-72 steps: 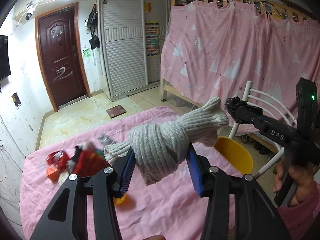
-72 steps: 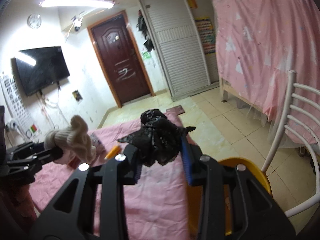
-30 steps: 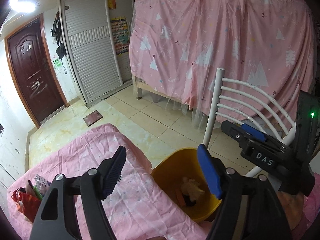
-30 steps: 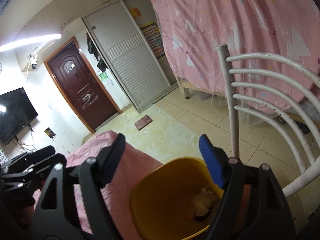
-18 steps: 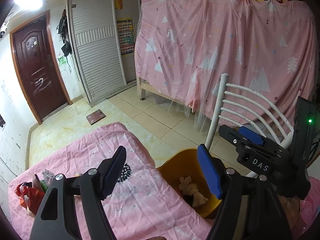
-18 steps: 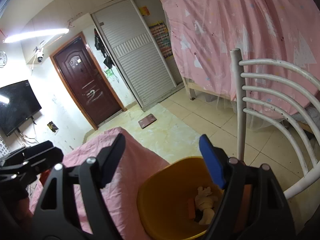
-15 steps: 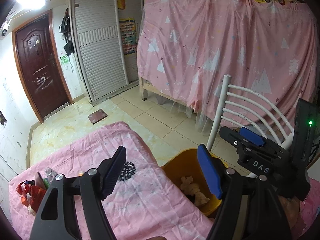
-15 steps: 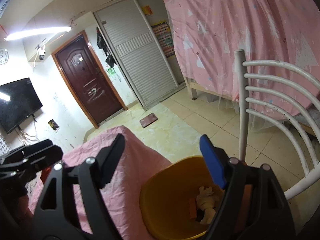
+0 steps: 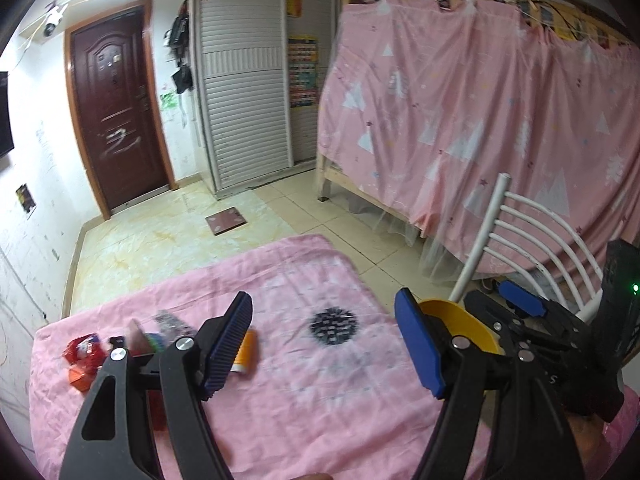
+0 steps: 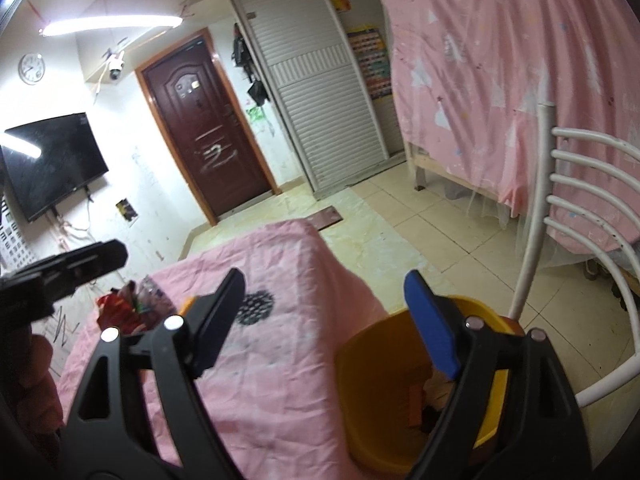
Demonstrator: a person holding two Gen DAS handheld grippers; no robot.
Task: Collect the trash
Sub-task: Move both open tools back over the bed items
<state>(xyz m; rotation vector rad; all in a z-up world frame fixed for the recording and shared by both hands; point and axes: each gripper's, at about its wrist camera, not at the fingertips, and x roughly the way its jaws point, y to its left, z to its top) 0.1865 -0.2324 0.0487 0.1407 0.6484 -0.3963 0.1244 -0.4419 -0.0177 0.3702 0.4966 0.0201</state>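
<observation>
Orange cylindrical tube (image 9: 245, 350), long axis upright in frame, lies lower left, nearest the empty, spread-open left gripper (image 9: 326, 346); right gripper (image 10: 340, 320), likewise agape, hovers above the yellow plastic bin (image 10: 372, 364).

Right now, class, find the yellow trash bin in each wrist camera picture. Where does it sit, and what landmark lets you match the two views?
Left wrist view: the yellow trash bin shows only as a rim at right of centre, just past the table's right edge, behind the left gripper.
Right wrist view: it fills the lower right, below the right gripper.
Shared landmark: the white chair beside the bin.
</observation>
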